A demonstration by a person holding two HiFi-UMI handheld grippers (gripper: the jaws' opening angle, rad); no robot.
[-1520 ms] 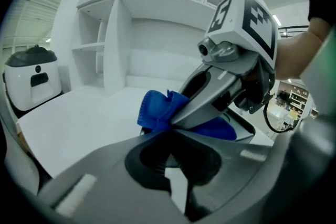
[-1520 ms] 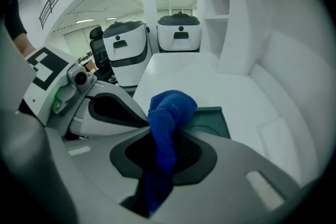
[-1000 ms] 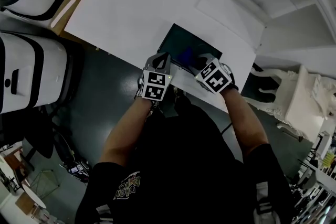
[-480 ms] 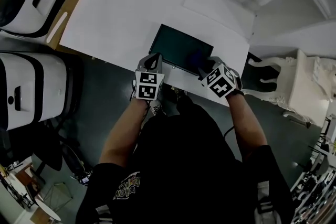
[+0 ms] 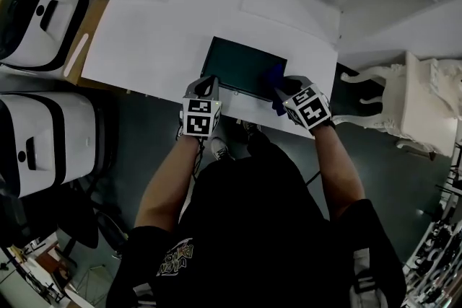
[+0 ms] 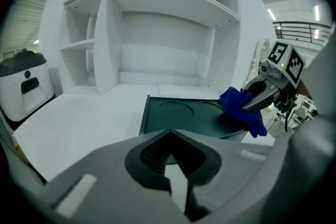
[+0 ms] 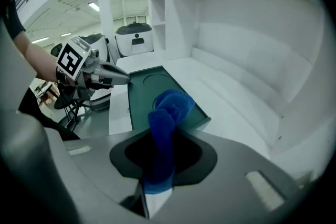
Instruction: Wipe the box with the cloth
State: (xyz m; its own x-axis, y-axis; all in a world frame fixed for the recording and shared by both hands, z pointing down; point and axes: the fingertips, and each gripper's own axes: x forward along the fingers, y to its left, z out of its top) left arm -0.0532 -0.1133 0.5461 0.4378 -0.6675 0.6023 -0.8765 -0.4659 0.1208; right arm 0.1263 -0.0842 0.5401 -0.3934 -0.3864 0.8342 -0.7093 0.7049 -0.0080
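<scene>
A flat dark green box lies on the white table, near its front edge. My right gripper is shut on a blue cloth and holds it at the box's near right corner. In the right gripper view the cloth bunches up between the jaws over the box. My left gripper is shut and empty, its tip at the box's near left edge. The left gripper view shows the box just ahead, with the cloth on its right side.
White shelving rises behind the table. Two large white machines stand to the left on the dark floor. An ornate white chair stands to the right. The person's legs and shoes are below the table edge.
The right gripper has carried the cloth from the middle of the box toward its right edge. The left gripper has stayed at the near left edge.
</scene>
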